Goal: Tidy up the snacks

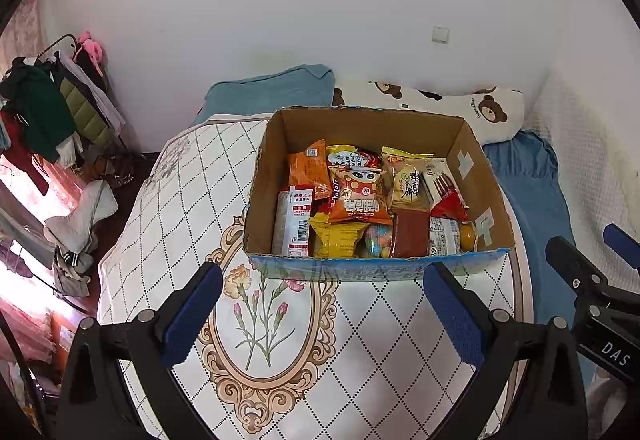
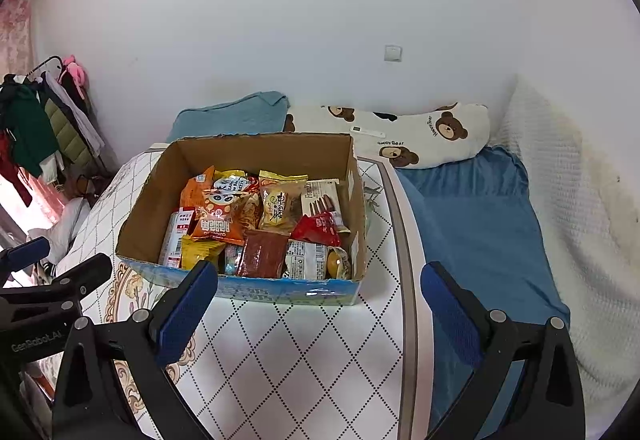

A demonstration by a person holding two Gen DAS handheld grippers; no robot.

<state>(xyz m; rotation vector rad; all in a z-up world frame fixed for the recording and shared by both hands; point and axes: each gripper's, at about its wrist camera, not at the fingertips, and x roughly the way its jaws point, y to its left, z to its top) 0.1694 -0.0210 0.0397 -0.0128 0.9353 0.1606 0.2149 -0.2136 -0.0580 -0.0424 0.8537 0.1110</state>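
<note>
Cardboard box (image 1: 372, 128) open-topped, packed with snacks (image 1: 360, 200)

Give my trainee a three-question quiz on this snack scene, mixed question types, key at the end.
1. True or false: the left tool is shut on a packet.
2. Multiple choice: where are the snacks? A) spread over the tablecloth B) inside the cardboard box C) on the bear pillow
3. Fill in: the orange panda packet lies on ____ of the other snacks.

Key: 1 false, both tools stand open and hold nothing, the right tool too; 2 B; 3 top.
</note>
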